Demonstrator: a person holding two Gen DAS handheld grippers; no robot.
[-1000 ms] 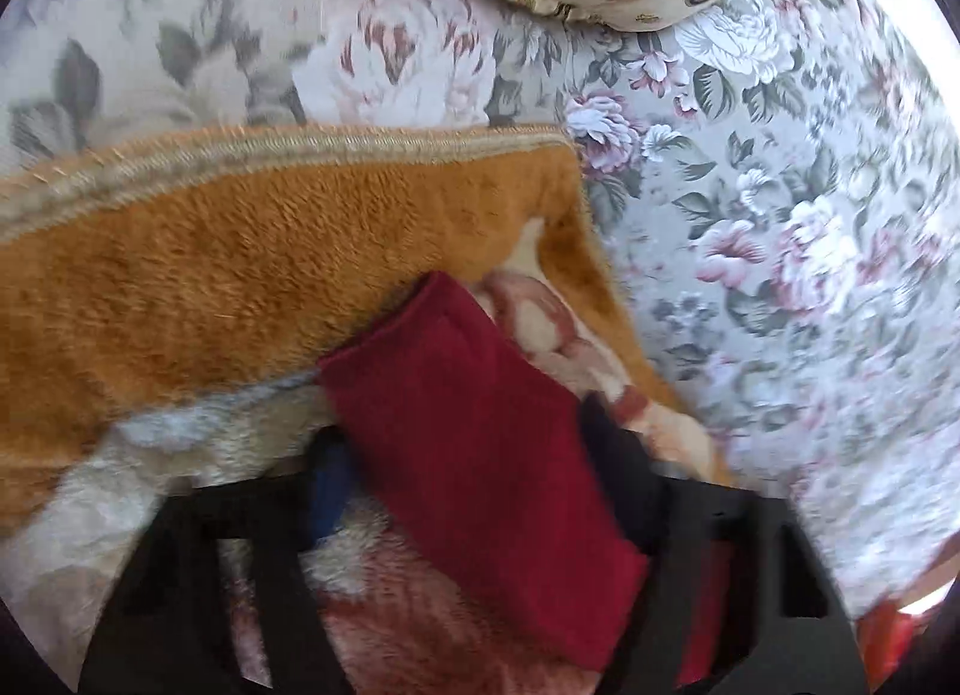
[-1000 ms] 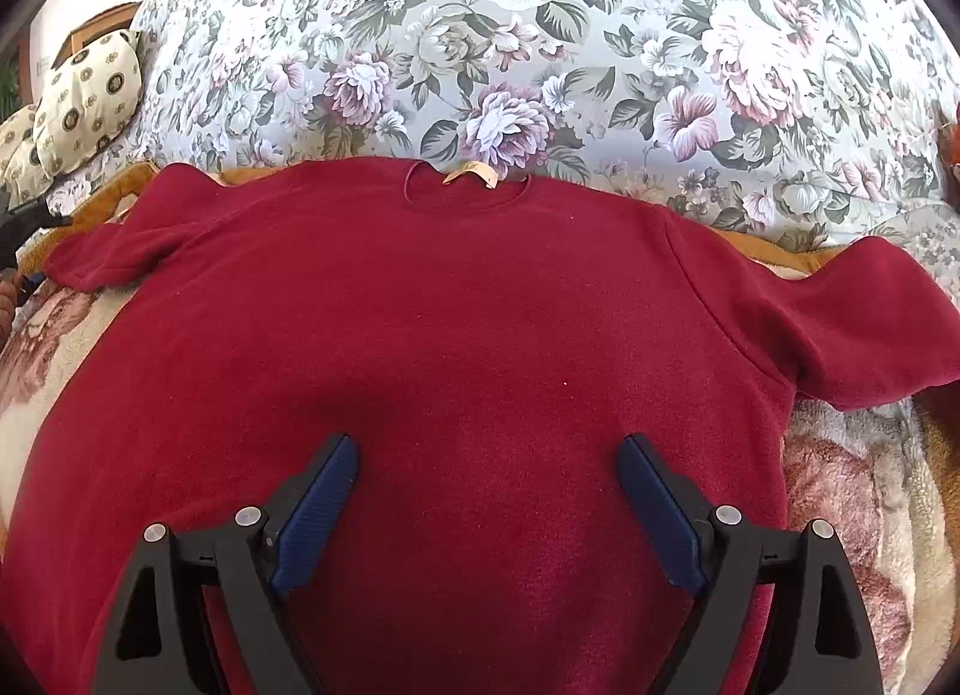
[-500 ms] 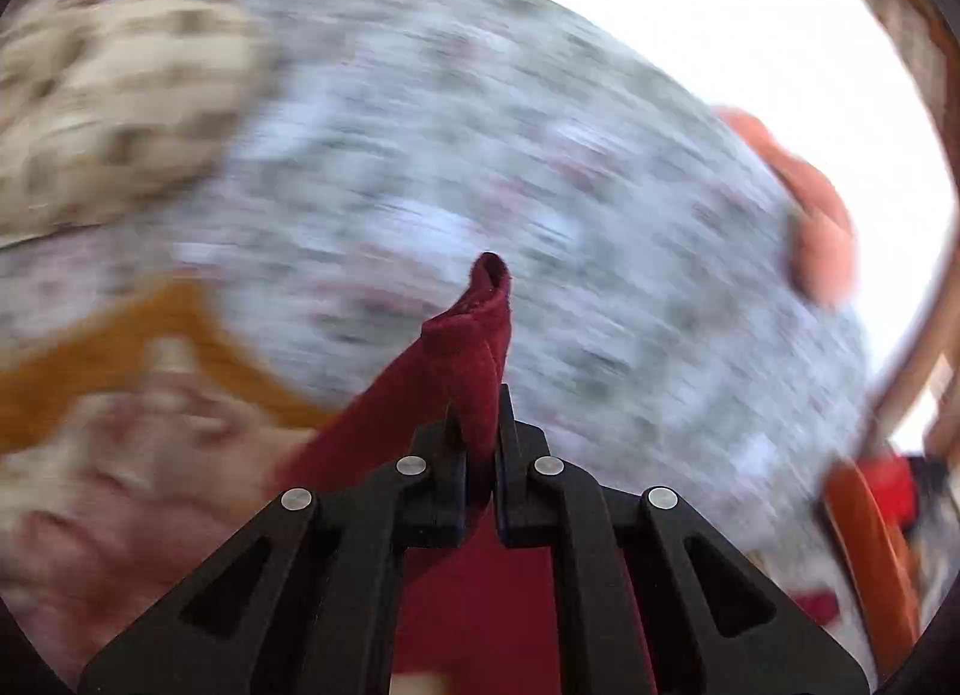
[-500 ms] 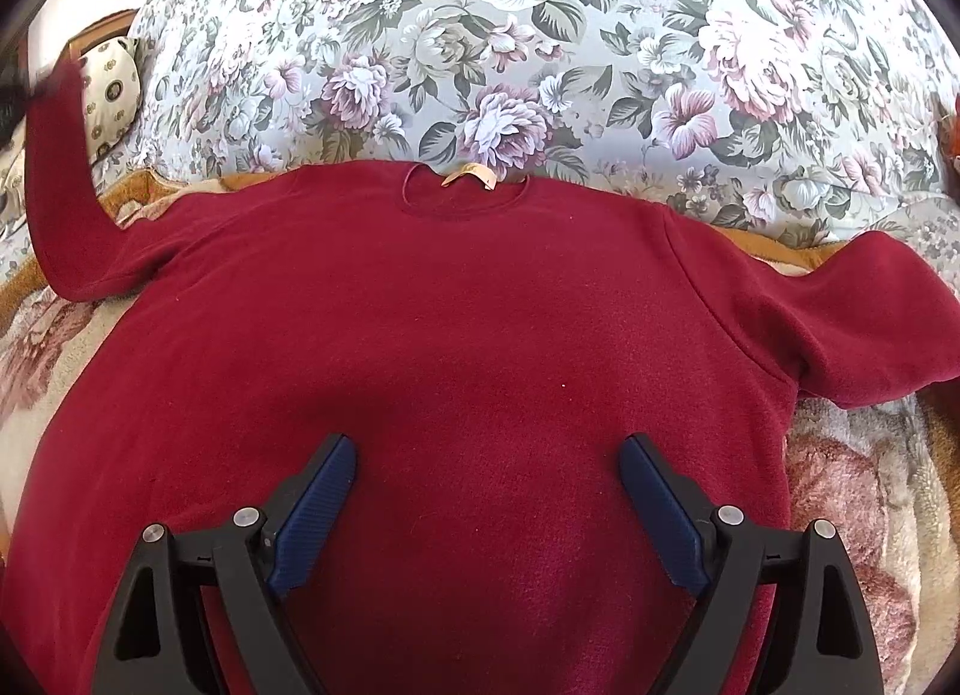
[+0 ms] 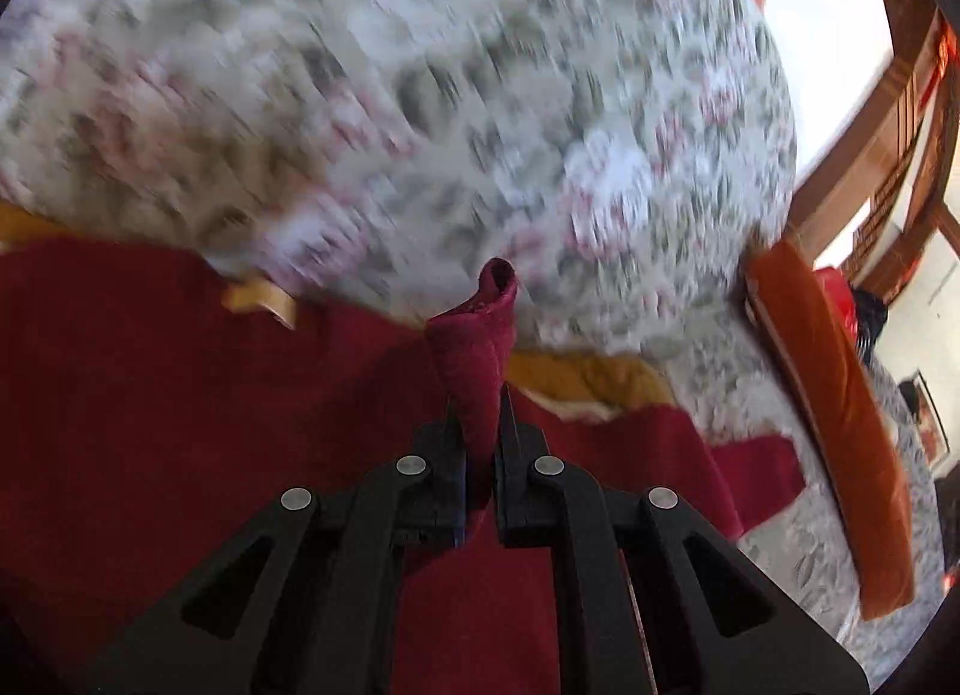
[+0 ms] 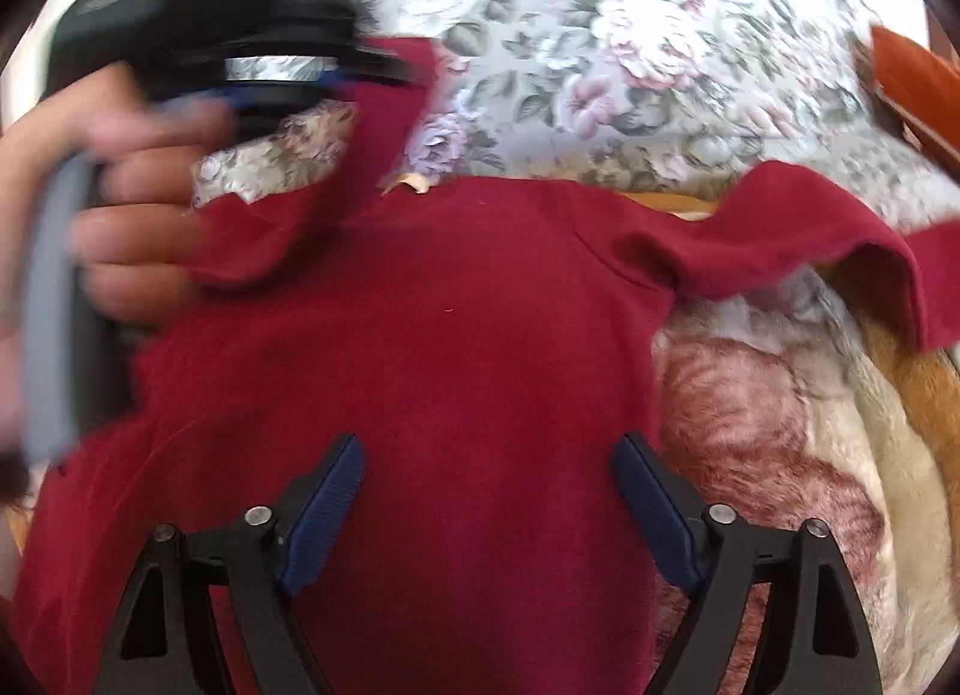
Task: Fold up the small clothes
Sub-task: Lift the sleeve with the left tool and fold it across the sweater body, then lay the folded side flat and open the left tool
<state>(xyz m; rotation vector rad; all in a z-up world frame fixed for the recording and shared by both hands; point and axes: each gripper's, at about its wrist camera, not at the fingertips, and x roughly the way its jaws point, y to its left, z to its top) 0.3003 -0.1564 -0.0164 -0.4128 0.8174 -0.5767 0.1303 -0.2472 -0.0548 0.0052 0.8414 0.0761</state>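
**Fingers clamped on sleeve, sweater spread on bed**

Fingers [image 5: 519, 455] of the left gripper [image 5: 478, 395] are pressed together on a sleeve [image 5: 474, 347], which is held raised over the sweater [image 6: 456, 395]. The sweater is spread flat on a blanket [image 6: 780, 455] over a floral bedspread [image 6: 600, 35]. The right gripper [image 6: 489, 467] is held wide apart above the sweater's body, with nothing gripped.
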